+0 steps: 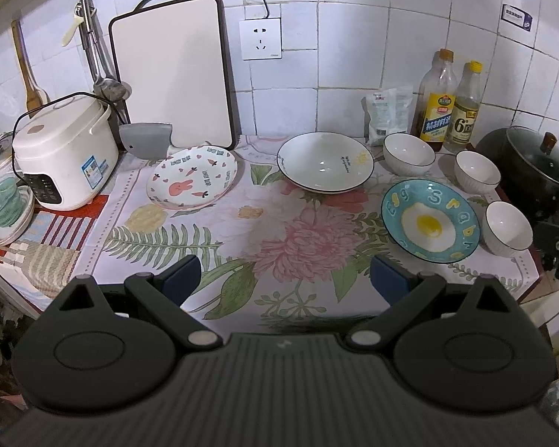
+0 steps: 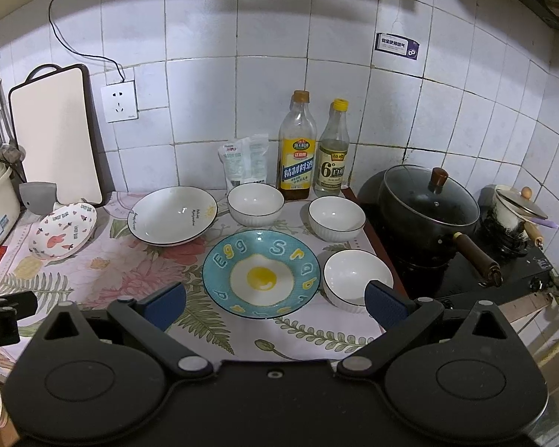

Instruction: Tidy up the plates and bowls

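Nothing is gathered yet, so this looks like the start; the next move calls for reaching a dish; the white plates (image 1: 325, 162) sit far centre on the worktop (image 1: 242, 231), the egg plate (image 2: 261, 273) just beyond the right tongs (image 2: 275, 298), three small bowls (image 2: 357, 277) to its right; left tongs (image 1: 283, 279) and right tongs both gape empty.

I am seeing both feeds evenly lit from above, a cool, slightly violet cast washing over the tiled wall (image 1: 354, 56). Corners are darkening into a heavy vignette, and the fisheye is bowing the tile lines hard toward the edges. Small highlights are glinting inside the white plate (image 1: 325, 160) and on the pot lid (image 2: 430, 195). The stove side (image 2: 503, 268) is sinking into shadow. Centre detail is staying sharp; the bottom margins, left and right, are smearing into blur.
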### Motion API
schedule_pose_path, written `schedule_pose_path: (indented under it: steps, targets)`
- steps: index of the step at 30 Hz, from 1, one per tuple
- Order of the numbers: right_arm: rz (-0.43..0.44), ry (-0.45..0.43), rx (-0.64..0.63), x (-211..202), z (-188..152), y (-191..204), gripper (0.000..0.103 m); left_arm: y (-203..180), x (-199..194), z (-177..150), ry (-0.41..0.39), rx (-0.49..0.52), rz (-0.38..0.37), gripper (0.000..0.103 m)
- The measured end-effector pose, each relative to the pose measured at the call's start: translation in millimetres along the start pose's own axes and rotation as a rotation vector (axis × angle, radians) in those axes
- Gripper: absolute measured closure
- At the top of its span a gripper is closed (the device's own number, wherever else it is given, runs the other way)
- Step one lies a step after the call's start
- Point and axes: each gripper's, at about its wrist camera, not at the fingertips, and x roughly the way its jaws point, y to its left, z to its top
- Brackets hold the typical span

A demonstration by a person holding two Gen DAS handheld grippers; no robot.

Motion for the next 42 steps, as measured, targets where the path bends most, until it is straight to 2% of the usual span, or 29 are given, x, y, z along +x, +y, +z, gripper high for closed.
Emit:
schedule_pose_path:
  steps: [15,27,42]
  targets:
    - [-0.005,-0.022,0.005,3.8,-1.8,1.9,0.0,-2.6,-2.2,-6.0,-0.066,0.016,-0.011,0.005]
    - [-0.006,-0.054,-0.006,5.2,-4.1,3.6,0.0,-0.8,-1.2,-5.3,-0.069,0.016,-0.018,0.005]
    - [-0.007,-0.048,-0.01,8.5,-8.2,3.3,0.0,2.5,-0.1,-7.3,-0.065,0.015,-0.018,0.005]
